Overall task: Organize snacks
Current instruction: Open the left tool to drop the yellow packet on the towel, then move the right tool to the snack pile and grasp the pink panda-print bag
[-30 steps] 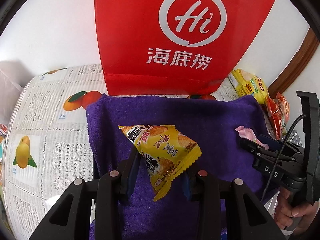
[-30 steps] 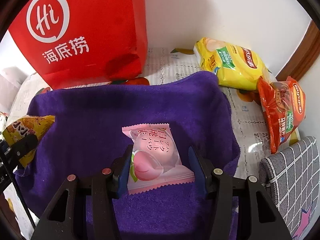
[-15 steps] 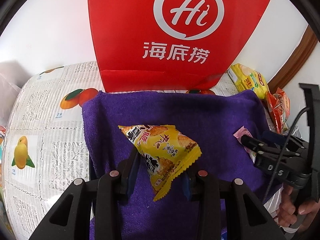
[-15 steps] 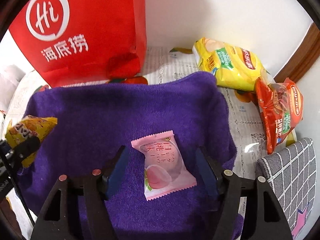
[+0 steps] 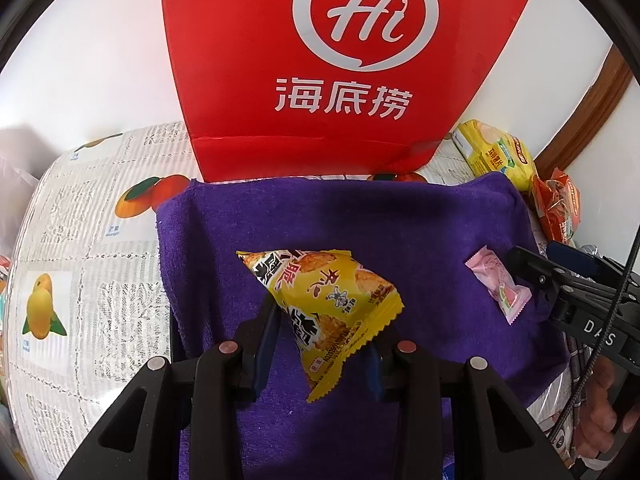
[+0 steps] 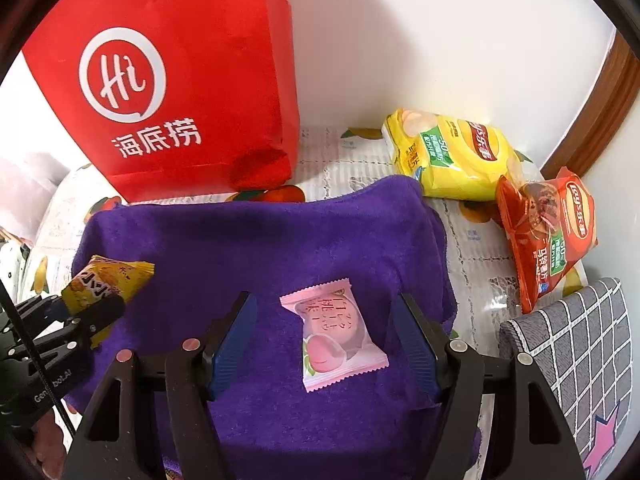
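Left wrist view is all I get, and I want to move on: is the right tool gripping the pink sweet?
Observer: No. The right tool is open; its jaws have just been opening, and the pink sweet lies loose between them on the towel.
Operator: What's right of the red chips?
Observer: A grey checked cushion, just beside the red chips.

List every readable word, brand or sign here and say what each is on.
"Hi" and "海底捞": red paper bag.
"Lay's 乐事", "-50%": orange chip bag.
"乐事", "-50%": yellow chip bag.
"DAS": right gripper body.
Yellow snack packet, pink peach packet, tablecloth captions: not reliably readable.
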Demonstrator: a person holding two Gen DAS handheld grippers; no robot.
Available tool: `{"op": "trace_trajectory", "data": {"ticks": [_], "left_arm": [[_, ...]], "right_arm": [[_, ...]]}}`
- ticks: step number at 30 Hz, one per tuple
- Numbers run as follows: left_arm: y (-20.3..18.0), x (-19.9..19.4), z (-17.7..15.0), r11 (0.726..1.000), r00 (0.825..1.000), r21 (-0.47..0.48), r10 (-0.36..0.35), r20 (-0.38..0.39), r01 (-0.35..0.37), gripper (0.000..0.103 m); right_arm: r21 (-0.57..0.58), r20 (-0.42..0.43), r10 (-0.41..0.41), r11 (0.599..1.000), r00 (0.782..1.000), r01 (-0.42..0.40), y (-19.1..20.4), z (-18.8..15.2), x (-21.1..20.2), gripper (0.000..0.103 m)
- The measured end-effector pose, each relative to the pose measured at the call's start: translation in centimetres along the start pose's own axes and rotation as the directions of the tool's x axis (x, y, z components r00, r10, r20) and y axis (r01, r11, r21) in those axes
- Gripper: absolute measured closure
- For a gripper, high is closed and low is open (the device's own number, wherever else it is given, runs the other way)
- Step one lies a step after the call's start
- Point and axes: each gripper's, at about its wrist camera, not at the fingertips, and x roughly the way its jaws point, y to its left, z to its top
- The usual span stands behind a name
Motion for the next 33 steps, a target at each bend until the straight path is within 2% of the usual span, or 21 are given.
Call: {"op": "trace_trajectory", "data": {"ticks": [5, 7, 13, 24, 29, 33], "left_arm": [[0.0, 0.1, 0.1, 1.000, 1.000, 0.001, 0.000, -0.010, 0.000, 0.064], [-0.1, 0.0, 0.1, 1.000, 1.000, 0.004, -0.003, -0.005, 0.003, 0.054], [-0.3, -1.1, 0.3, 1.000, 0.999, 0.010, -0.015, 0.031, 0.015, 0.044], [-0.2, -3.4, 0.7, 0.999, 0.996, 0.000, -0.032, 0.080, 0.032, 0.042], [-0.2, -4.2, 0.6, 1.000, 0.995, -0.002, -0.020, 0.095, 0.020, 0.042], [-1.0, -4.9, 0.5, 1.000, 0.994, 0.012, -0.019, 0.109, 0.018, 0.042]], "right_arm": [[0.001, 0.005, 0.001, 1.000, 1.000, -0.001, 0.1, 0.1, -0.3, 0.033], [0.002, 0.008, 0.003, 1.000, 1.000, -0.003, 0.0, 0.0, -0.5, 0.033], [-0.005, 0.022, 0.009, 1.000, 1.000, -0.009, 0.2, 0.2, -1.3, 0.033], [-0.010, 0.123, -0.008, 1.000, 0.992, 0.010, 0.8, 0.2, -4.7, 0.033], [0.002, 0.199, -0.060, 0.998, 0.978, 0.061, 0.7, -0.7, -6.9, 0.033], [-0.002, 0.169, -0.038, 0.999, 0.985, 0.039, 0.0, -2.4, -8.3, 0.033]]}}
